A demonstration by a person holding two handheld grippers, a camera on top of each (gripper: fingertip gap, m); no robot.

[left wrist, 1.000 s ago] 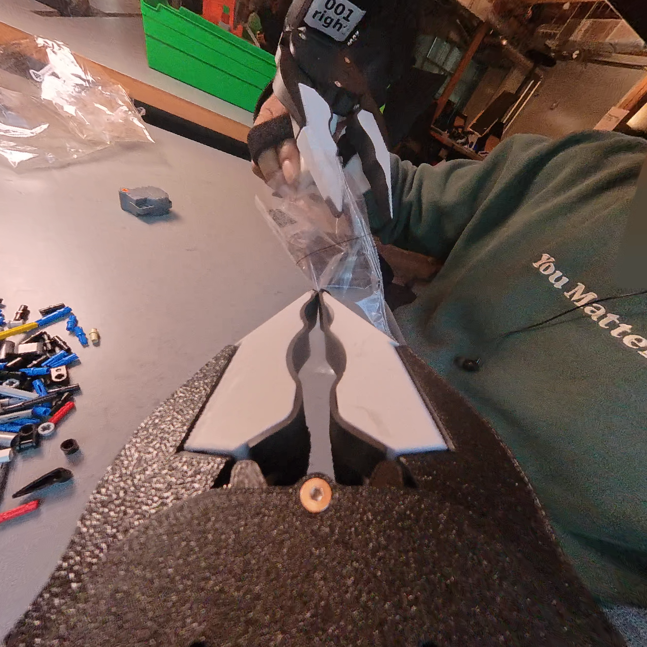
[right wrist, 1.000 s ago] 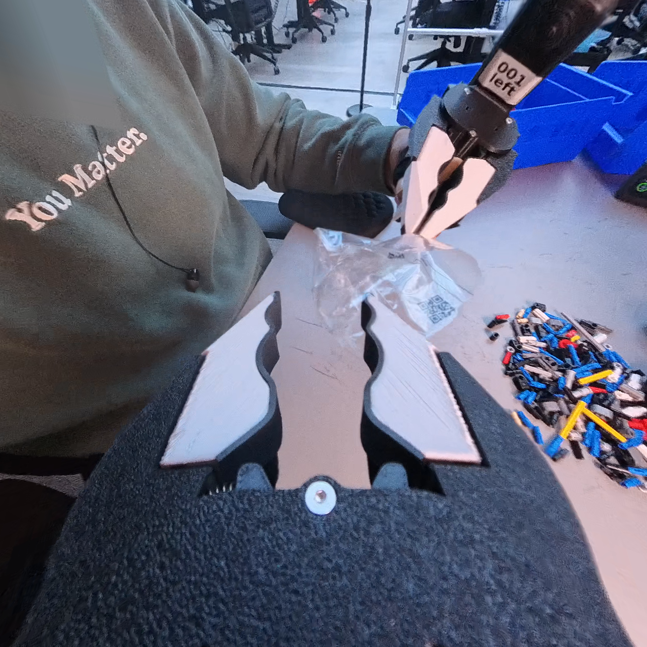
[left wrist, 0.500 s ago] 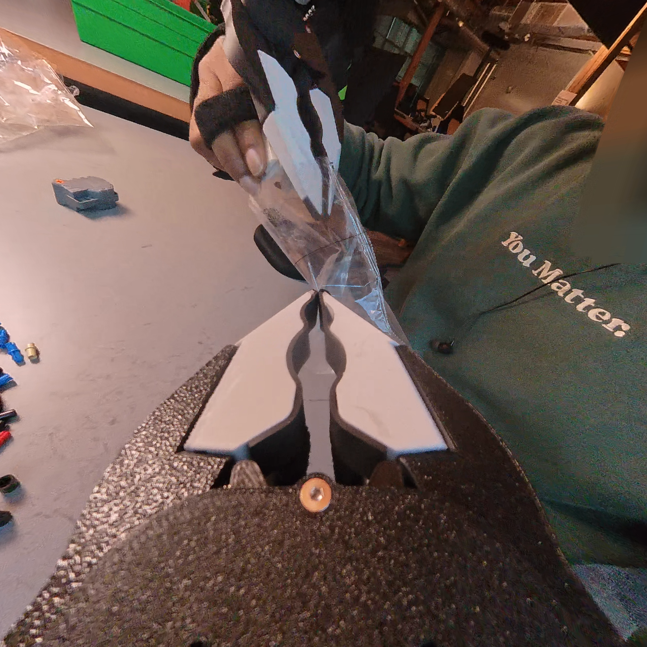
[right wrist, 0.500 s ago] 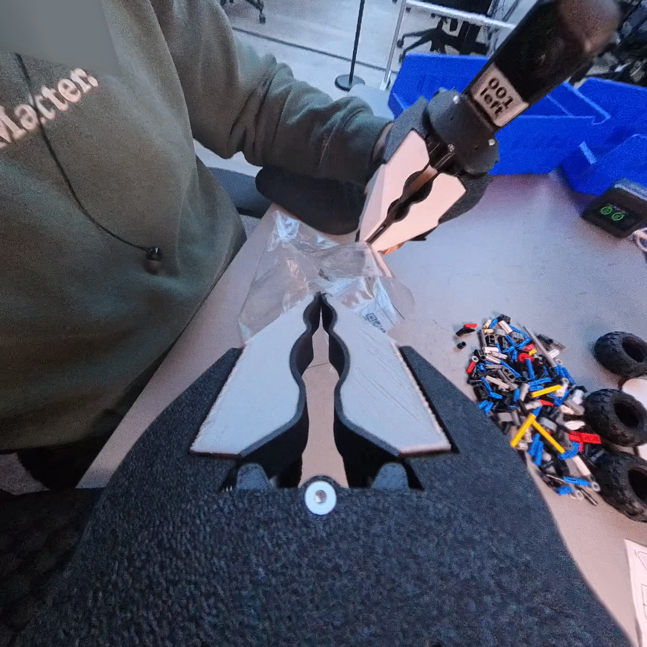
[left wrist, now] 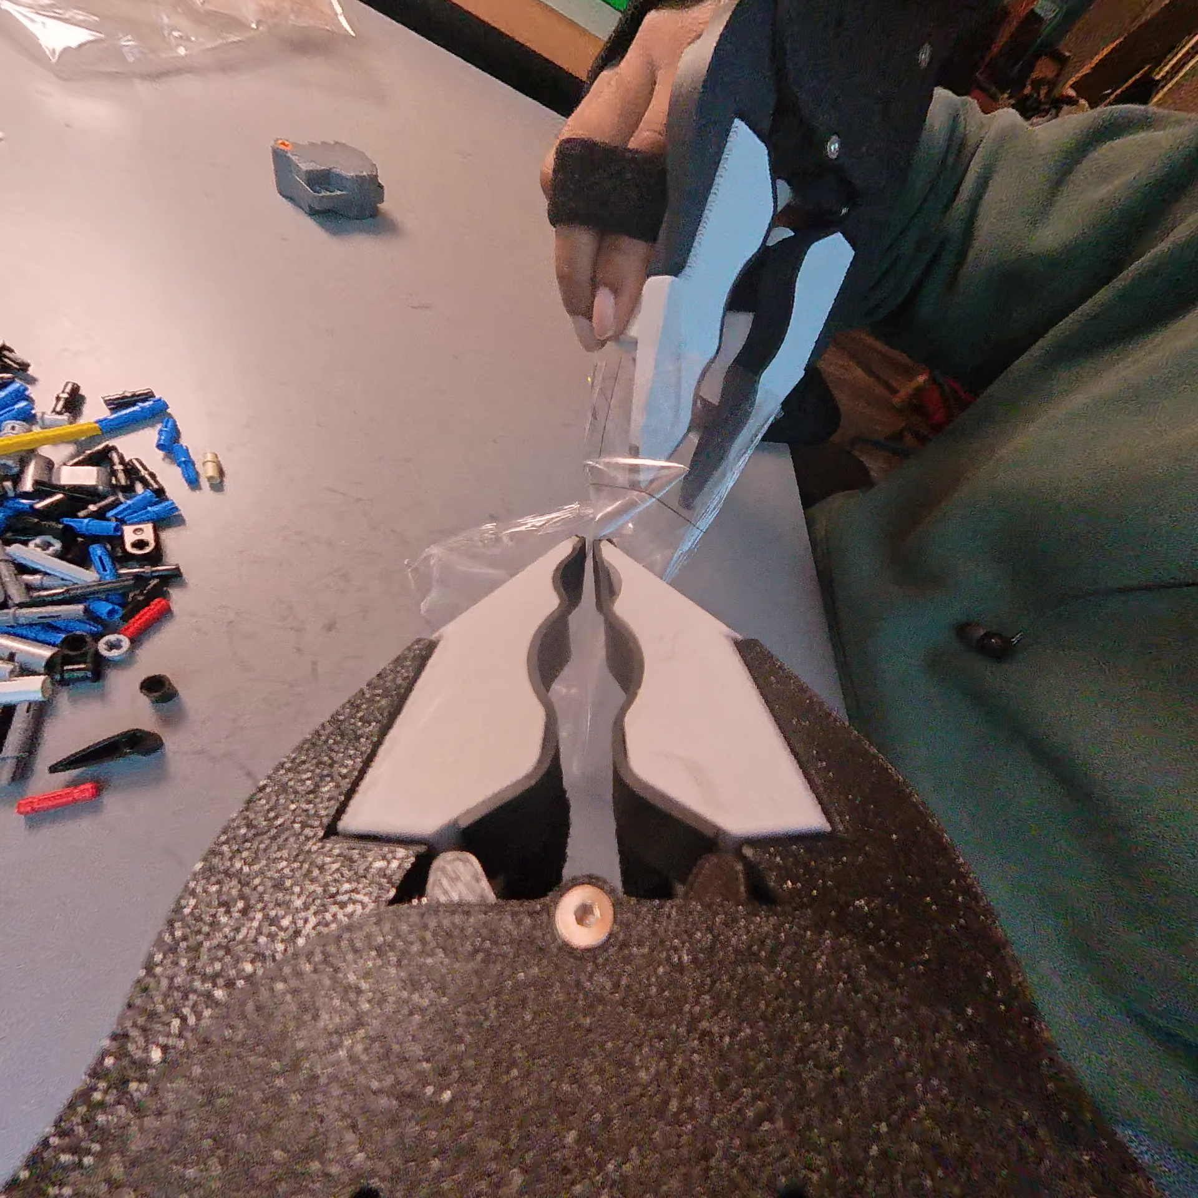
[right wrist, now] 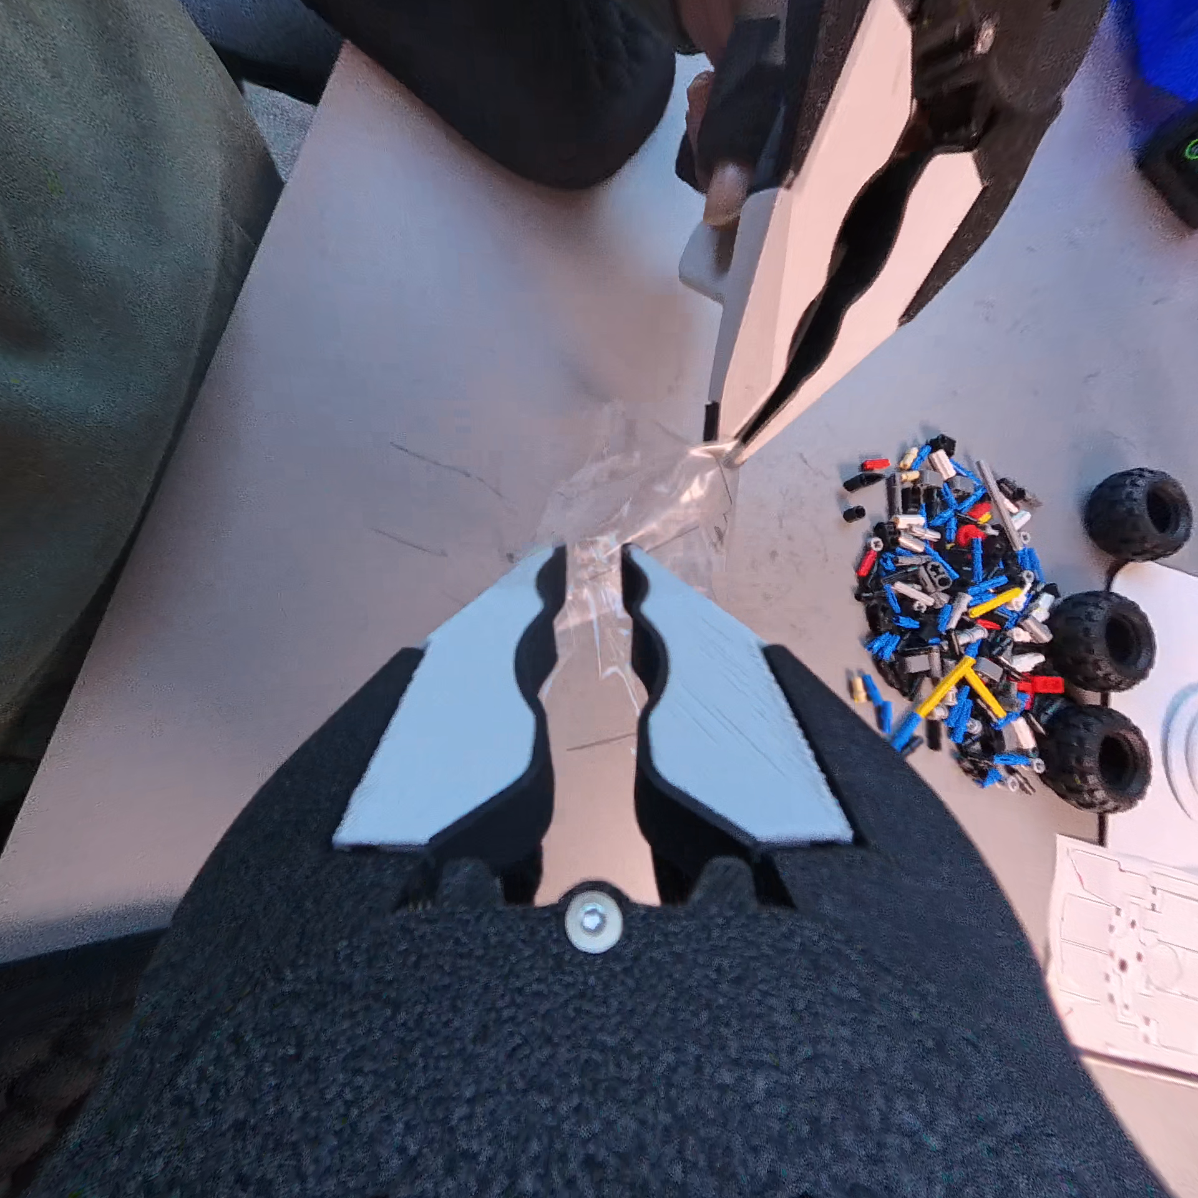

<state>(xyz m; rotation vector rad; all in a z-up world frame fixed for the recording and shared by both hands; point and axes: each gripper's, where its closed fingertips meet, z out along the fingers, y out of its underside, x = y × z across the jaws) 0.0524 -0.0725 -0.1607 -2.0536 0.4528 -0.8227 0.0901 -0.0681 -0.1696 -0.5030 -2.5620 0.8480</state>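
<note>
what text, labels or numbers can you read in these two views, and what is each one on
clear plastic bag: small black printed marks, too small to read.
white printed sheet: faint line drawings, no words that can be made out.
black device: green lit display, cut off by the frame edge and blurred, unreadable.
Nothing else in either view bears legible writing.

No writing can be read in either view. The white printed sheet [right wrist: 1128, 959] at the near right shows only faint outline drawings. Dark marks on the clear bag [right wrist: 635, 493] are illegible.
</note>
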